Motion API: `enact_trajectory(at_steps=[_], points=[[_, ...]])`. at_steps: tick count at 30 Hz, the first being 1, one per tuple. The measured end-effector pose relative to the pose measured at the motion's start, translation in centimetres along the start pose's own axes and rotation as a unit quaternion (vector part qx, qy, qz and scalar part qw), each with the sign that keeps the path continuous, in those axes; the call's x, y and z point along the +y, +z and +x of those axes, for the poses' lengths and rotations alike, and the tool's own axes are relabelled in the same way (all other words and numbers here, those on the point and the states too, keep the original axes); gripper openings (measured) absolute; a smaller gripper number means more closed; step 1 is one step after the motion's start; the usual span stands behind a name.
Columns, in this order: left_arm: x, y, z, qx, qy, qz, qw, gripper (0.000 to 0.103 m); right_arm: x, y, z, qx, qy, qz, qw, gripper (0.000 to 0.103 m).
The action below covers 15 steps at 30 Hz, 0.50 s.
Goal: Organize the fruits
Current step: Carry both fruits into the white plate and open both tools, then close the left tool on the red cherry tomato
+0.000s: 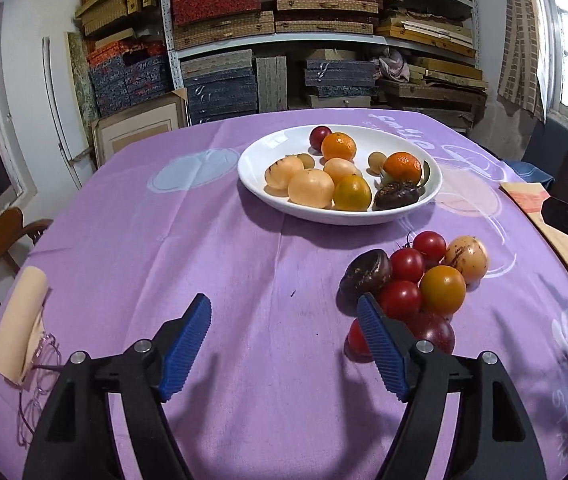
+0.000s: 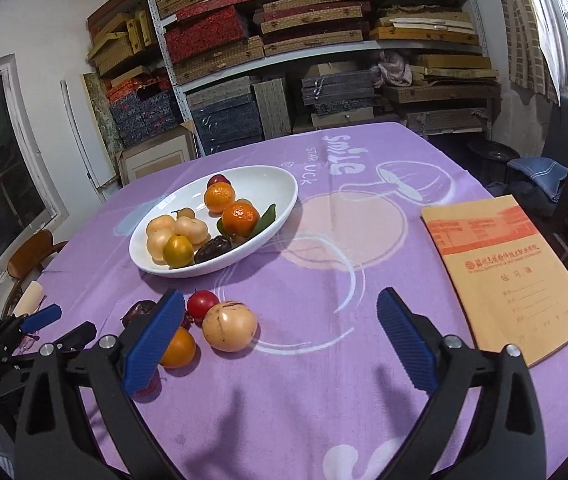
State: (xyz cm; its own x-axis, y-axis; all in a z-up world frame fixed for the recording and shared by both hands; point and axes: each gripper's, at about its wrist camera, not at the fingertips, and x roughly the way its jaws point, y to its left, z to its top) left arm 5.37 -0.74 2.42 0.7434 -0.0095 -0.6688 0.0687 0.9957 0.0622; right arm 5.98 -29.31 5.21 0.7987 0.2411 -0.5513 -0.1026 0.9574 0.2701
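Note:
A white oval plate (image 1: 252, 160) (image 2: 280, 184) holds several fruits: oranges, pale peach fruits, a yellow one, a dark wrinkled one. A loose pile lies on the purple cloth nearer me: red cherry tomatoes (image 1: 407, 265) (image 2: 202, 305), a dark wrinkled fruit (image 1: 365, 274), an orange-yellow fruit (image 1: 442, 290) (image 2: 178, 348) and a pale spotted fruit (image 1: 467, 259) (image 2: 230, 326). My left gripper (image 1: 284, 320) is open and empty, its right finger just in front of the pile. My right gripper (image 2: 280, 312) is open and empty, to the right of the pile.
A tan exercise book (image 2: 503, 272) lies on the table's right side. A cream roll (image 1: 20, 332) and pink glasses (image 1: 40, 376) sit at the left edge. Wooden chairs stand at both sides; shelves of boxes are behind the table.

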Motion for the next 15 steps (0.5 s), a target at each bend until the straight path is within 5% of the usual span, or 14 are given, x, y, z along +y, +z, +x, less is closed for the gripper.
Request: enact_trajectory(at_steps=[4, 15], points=[[0.4, -0.2, 0.7, 0.02, -0.022, -0.019, 0.9994, 0.076, -0.4, -0.1, 0.1, 0.003, 0.002, 0.012, 1.0, 0.095], [-2.2, -0.8, 1.8, 0.035, -0.038, 0.025, 0.9984, 0.077, -0.5, 0.0, 0.4, 0.008, 0.003, 0.013, 1.0, 0.095]])
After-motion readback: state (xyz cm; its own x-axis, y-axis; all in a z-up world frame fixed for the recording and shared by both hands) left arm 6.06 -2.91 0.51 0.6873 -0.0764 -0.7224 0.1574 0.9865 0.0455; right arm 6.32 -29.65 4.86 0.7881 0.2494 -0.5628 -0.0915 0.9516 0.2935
